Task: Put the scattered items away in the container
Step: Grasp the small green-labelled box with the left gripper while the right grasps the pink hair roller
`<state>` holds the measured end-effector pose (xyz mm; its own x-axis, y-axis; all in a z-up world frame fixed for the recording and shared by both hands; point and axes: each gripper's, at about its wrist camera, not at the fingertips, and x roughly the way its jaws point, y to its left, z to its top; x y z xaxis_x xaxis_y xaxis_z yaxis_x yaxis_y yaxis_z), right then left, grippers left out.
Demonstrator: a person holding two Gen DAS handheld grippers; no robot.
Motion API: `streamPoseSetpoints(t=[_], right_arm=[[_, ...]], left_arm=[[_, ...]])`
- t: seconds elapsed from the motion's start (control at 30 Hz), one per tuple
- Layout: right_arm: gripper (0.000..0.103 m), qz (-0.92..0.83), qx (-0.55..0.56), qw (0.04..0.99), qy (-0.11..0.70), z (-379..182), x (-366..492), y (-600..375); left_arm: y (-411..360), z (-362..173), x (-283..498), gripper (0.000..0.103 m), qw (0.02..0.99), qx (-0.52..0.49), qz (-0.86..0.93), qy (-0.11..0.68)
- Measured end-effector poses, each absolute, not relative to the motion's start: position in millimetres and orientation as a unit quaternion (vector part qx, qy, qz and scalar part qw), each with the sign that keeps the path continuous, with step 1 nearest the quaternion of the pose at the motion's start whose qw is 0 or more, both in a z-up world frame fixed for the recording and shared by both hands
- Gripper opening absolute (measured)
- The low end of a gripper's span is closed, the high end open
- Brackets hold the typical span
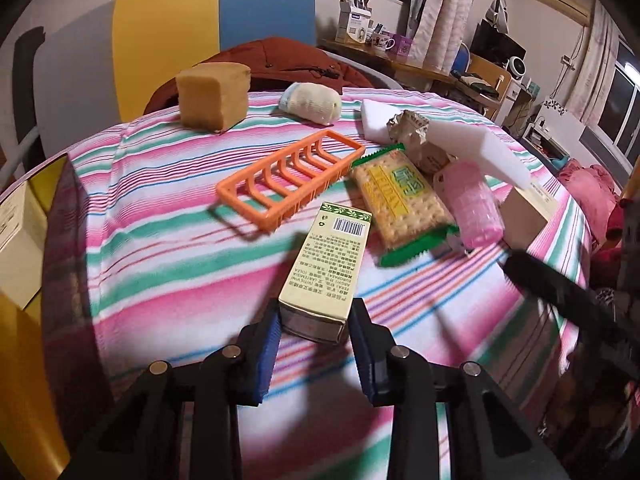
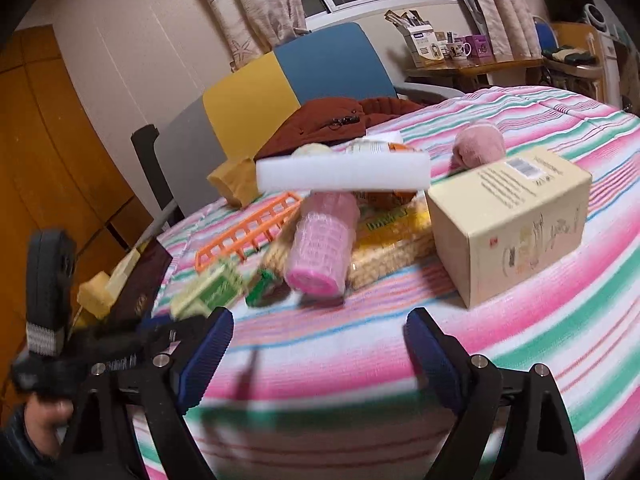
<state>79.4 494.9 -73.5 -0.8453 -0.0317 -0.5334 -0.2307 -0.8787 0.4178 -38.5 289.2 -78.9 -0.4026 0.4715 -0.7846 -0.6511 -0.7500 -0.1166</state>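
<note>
Striped cloth in pink, green and white covers the surface (image 1: 160, 208), with a yellow-and-blue chair (image 1: 212, 28) behind it. On it lie one orange rack (image 1: 292, 178), one cracker pack (image 1: 402, 200), one pink roll (image 1: 476, 204), one tan sponge (image 1: 212, 94), one pale knitted bundle (image 1: 312, 102), two white foam blocks (image 1: 476, 146), one crumpled foil pack (image 1: 416, 136) and one cream box (image 2: 512, 220). The left gripper (image 1: 314, 320) holds a narrow carton (image 1: 326, 264) between its blue fingers (image 1: 270, 344), pressed on its near end; the carton's long axis runs away from the camera toward the rack, barcode end far, near the middle of the surface. The right gripper (image 2: 320, 344) stands with fingers wide, nothing between them. A pink plush thing (image 2: 478, 146) behind the cream box is half hidden. At the left edge of the left view a dark book (image 1: 64, 216) is cut off, and the right view is blurred.
</note>
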Motion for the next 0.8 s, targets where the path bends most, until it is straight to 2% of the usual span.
streamPoseSetpoints(t=[0.1,0.4,0.5,0.57,0.63,0.8], right_arm=[[0.077,0.93,-0.266,0.055,0.246,-69,68,497],[0.066,0.933,-0.258,0.073,0.241,-58,36,504],[0.057,0.931,-0.269,0.074,0.236,-60,27,502],[0.043,0.928,-0.28,0.078,0.231,-64,26,502],[0.039,0.927,-0.289,0.082,0.226,-66,26,502],[0.038,0.928,-0.294,0.082,0.215,-66,32,497]], left_arm=[[287,-81,-33,0.034,0.339,-0.422,0.833,0.112],[292,-81,-39,0.041,0.35,-0.421,0.831,0.103],[297,-81,-42,0.041,0.353,-0.42,0.83,0.104],[298,-82,-45,0.041,0.351,-0.418,0.832,0.102],[298,-83,-46,0.041,0.351,-0.416,0.833,0.098],[294,-86,-44,0.04,0.35,-0.415,0.835,0.091]])
